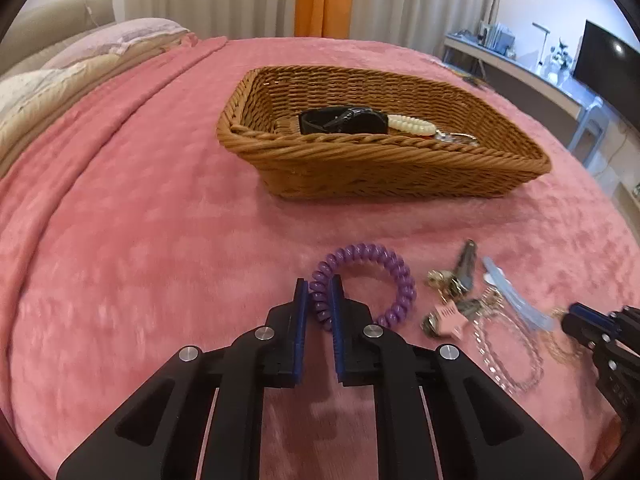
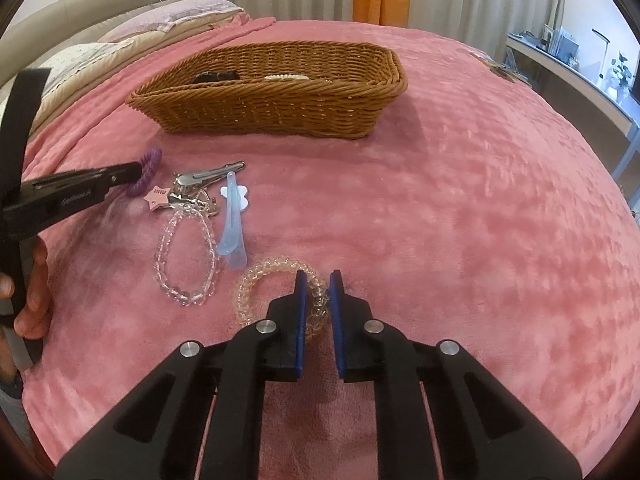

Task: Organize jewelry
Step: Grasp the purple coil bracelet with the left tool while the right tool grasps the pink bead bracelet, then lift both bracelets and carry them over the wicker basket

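L gripper (image 1: 320,292) pinching purple coil tie (image 1: 370,280) at its left arc; blue pads press the coil from both sides, rest of the loop lies on pink blanket (image 1: 140,240), bulging right of the tips. R gripper (image 2: 319,292) pinching clear coil tie (image 2: 256,288) at its right arc; loop extends left of the tips, flat on blanket. Both ties still down on the bed, not lifted as far as I can tell. Btwn the two ties: pile w/ pink star charm (image 2: 157,196), silver clips (image 2: 212,172), blue hair clip (image 2: 234,224), clear bead bracelet (image 2: 184,256); bracelet just left of clear coil, blue clip's lower end nearly touching it. Wicker basket (image 1: 360,168) farther back on blanket, well apart from both grippers; inside it a black item (image 1: 340,120) and a cream coil tie (image 1: 412,124), side by side, plus sth shiny at right, too small to ID. Person's hand (image 2: 34,292) on L gripper handle, seen at left edge of right wrist view.
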Demonstrator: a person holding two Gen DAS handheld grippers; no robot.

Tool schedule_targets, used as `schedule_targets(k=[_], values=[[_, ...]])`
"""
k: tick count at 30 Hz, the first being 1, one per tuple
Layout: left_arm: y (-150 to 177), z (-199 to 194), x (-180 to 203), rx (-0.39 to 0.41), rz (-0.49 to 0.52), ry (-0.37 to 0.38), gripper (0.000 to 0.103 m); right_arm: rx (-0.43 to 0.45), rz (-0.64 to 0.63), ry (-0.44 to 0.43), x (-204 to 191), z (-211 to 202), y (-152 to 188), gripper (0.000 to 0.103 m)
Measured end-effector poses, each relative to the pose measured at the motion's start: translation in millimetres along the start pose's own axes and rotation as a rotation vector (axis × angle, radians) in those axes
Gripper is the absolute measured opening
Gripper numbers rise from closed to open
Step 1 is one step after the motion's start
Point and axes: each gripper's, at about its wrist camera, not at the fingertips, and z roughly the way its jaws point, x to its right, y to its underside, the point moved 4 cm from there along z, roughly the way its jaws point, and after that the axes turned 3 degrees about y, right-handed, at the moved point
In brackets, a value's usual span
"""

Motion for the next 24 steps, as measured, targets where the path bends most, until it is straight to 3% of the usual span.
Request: schedule_targets(k=[10, 19, 24], values=[[32, -29, 3, 0.04, -0.042, 0.06, 0.008, 0.042, -0.034, 0.003, -10, -9, -2, 0.009], [43, -48, -5, 0.088, -0.104, 0.112, 0.008, 0.049, 0.034, -0.014, 4, -10, -7, 0.008], [43, -61, -2, 0.15, -0.092, 0.137, 0.008, 0.111, 0.08, -0.063, 10, -25, -12, 0.007]])
